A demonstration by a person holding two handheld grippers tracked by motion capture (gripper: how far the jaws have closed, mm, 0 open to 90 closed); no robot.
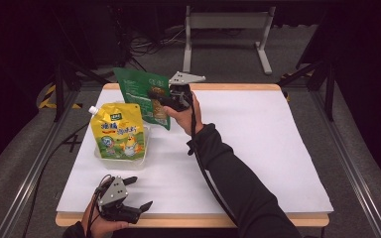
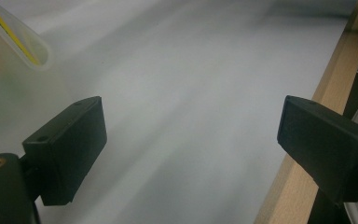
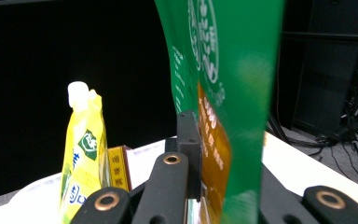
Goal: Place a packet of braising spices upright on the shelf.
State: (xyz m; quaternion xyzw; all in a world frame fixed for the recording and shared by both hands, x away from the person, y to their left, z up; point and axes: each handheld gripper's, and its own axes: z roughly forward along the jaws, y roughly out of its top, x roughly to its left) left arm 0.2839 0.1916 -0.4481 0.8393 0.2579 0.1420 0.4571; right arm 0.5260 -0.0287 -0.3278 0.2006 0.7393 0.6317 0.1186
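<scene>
A green pouch [image 1: 144, 96] [image 3: 223, 93] hangs upright above the table's far left, with my right gripper [image 1: 164, 100] [image 3: 209, 186] shut on its edge. A yellow spouted pouch [image 1: 118, 131] [image 3: 81, 154] stands in a clear plastic tub [image 1: 99, 154] just to the left of it. My left gripper [image 1: 138, 193] [image 2: 191, 149] rests open near the table's front left edge, nothing between its jaws. The tub's rim [image 2: 28, 46] shows at the upper left of the left gripper view.
A white sheet [image 1: 258, 144] covers the wooden table [image 1: 193, 220]. A small yellow-and-red packet [image 3: 119, 165] stands behind the yellow pouch. Metal frame rails [image 1: 25, 183] run along both sides, and a stand with cables [image 1: 223, 29] sits on the floor beyond.
</scene>
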